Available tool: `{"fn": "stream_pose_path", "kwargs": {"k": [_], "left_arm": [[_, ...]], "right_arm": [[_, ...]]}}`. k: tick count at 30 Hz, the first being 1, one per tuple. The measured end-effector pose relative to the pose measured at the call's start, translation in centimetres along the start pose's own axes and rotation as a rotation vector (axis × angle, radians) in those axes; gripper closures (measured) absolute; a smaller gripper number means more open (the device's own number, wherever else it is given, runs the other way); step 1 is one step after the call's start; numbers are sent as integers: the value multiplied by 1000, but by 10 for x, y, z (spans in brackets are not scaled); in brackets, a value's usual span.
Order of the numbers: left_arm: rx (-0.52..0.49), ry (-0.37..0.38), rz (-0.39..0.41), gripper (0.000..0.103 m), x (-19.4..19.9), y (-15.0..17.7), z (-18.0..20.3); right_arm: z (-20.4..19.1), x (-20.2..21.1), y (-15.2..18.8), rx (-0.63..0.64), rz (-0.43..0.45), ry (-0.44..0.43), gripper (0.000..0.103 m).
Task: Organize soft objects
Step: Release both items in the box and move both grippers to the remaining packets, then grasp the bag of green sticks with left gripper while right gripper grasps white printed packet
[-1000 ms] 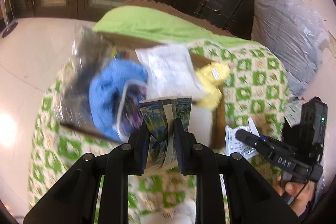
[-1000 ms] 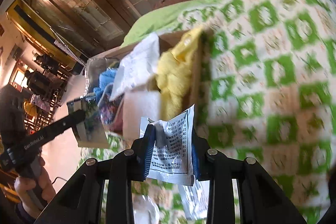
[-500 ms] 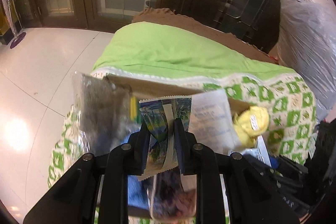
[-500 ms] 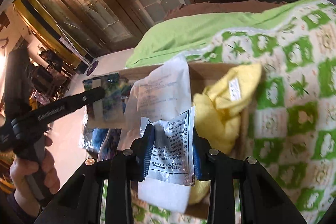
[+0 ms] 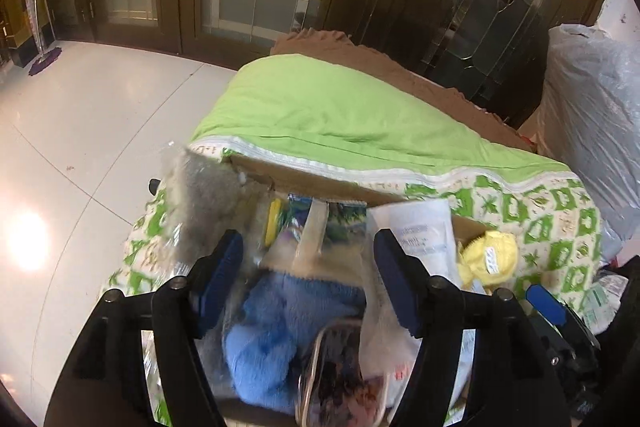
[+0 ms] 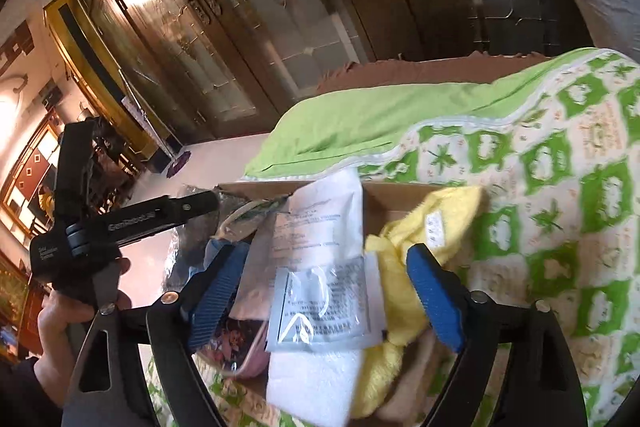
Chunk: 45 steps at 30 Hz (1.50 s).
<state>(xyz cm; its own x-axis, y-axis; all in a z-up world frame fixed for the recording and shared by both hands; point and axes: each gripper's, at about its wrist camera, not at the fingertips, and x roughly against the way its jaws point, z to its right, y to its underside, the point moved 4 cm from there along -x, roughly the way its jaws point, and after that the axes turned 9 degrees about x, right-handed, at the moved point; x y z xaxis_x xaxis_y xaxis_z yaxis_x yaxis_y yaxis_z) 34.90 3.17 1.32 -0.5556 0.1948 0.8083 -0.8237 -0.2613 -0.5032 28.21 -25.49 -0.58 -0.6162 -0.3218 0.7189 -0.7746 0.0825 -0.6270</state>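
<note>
box: the cardboard box (image 5: 320, 183) sits on the green and white blanket (image 5: 560, 211) on the bed, right under both claws.
left claw: the left claw (image 5: 308, 267) is opening wide. nothing is pinched in it.
picture packet: the packet with the picture on it (image 5: 328, 223) lies in the box just past the left claw, long side pointing away from it. the pads do not touch it.
right claw: the right claw (image 6: 324, 291) is opening wide too. it grips nothing.
clear packet: the small clear packet (image 6: 324, 307) lies between the right pads, flat on the white towel (image 6: 308, 379) in the box, long side across the gap. the pads stand apart from it.
neighbours: a yellow cloth (image 6: 424, 227) is beside it on the right, a blue fluffy cloth (image 5: 288, 327) is under the left claw.
nearer hand: each packet is closest to its own claw.
next move: i think both claws can lift away now, as both packets look dropped in.
</note>
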Motion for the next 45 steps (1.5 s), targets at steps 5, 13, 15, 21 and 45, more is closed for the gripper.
{"fn": "stream_pose_path", "kwargs": {"k": [5,13,15,21,45], "left_arm": [[-38,-11,-14,36,28,44,-12],[-54,11,-132,36,52,145,-19],[-49,32,-163,36,58,172,-13],[-100,74,-260,36,72,252,16],[-301,71,-335,36,77,343,70]], "right_arm": [[17,26,36,-54,-117,17,9],[26,39,104,-113,-282,27,9],[25,40,115,-103,-312,28,9],[18,43,144,-51,-399,36,9],[-14,-14,164,209,-590,204,26]]}}
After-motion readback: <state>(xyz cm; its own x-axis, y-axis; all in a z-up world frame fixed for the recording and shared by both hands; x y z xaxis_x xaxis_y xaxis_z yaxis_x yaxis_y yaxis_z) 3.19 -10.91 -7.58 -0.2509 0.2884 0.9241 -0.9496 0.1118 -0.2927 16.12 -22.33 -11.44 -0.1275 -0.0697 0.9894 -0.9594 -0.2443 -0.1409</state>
